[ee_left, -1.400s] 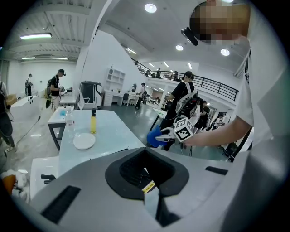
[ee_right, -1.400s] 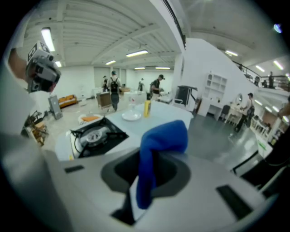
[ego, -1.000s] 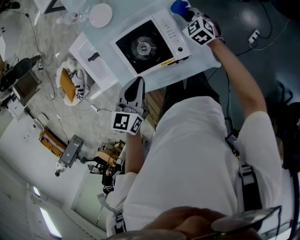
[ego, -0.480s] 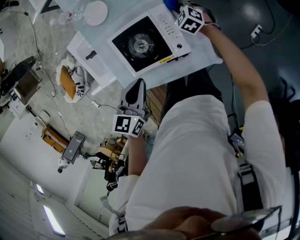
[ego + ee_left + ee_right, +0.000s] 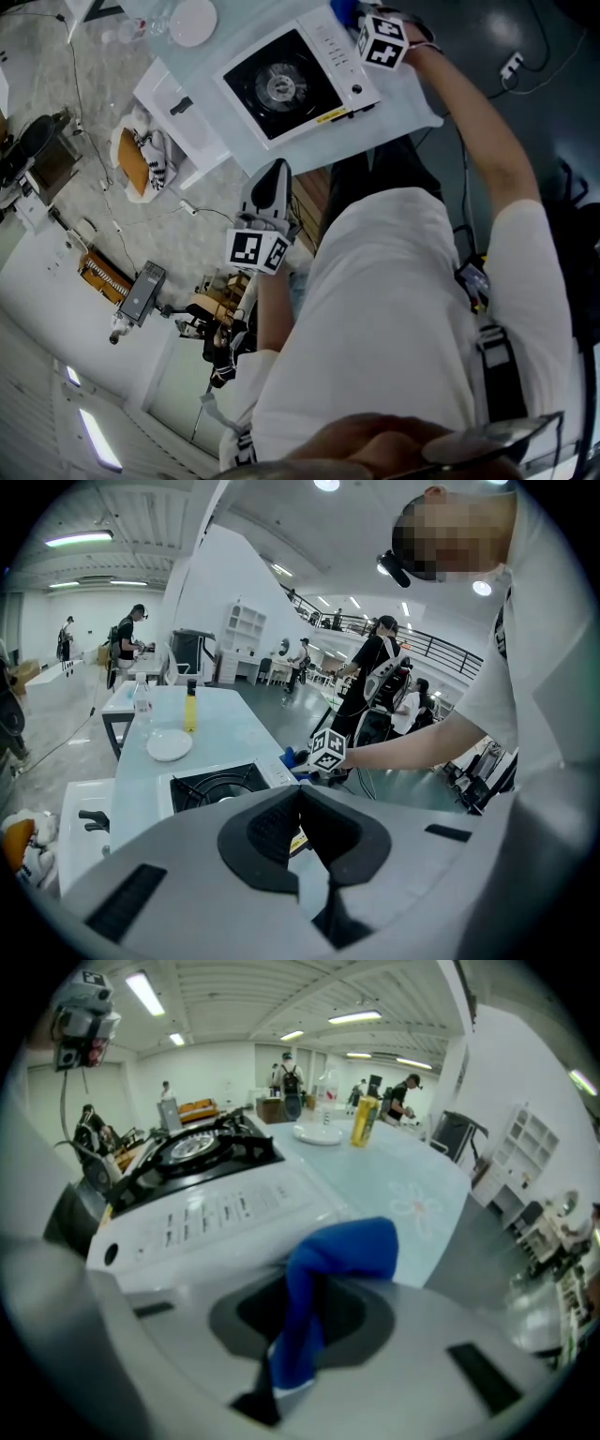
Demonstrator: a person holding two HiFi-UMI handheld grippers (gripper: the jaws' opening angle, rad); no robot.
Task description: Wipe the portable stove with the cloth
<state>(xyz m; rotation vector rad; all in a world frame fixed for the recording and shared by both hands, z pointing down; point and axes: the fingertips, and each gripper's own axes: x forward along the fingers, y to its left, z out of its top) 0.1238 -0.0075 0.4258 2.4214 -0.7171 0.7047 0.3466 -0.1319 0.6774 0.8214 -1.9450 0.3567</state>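
Observation:
The white portable stove (image 5: 291, 84) with its black top and round burner sits on a pale blue table (image 5: 405, 96). Beside the stove's control panel, my right gripper (image 5: 359, 21) is shut on a blue cloth (image 5: 342, 11). In the right gripper view the cloth (image 5: 342, 1246) hangs bunched between the jaws, just off the stove's (image 5: 202, 1194) white control strip. My left gripper (image 5: 273, 171) is held off the table's near edge, above the floor, shut with nothing in it. From the left gripper view I see the stove (image 5: 217, 785) beyond the closed jaws.
A white plate (image 5: 193, 21) lies at the table's far end, with a yellow bottle (image 5: 190, 708) and a clear bottle (image 5: 142, 700) near it. A white cabinet (image 5: 183, 117) stands against the table's left side. Cables and gear lie on the floor; people stand in the background.
My right gripper has shifted with the cloth a little farther along the stove's control side. The left gripper has stayed where it was.

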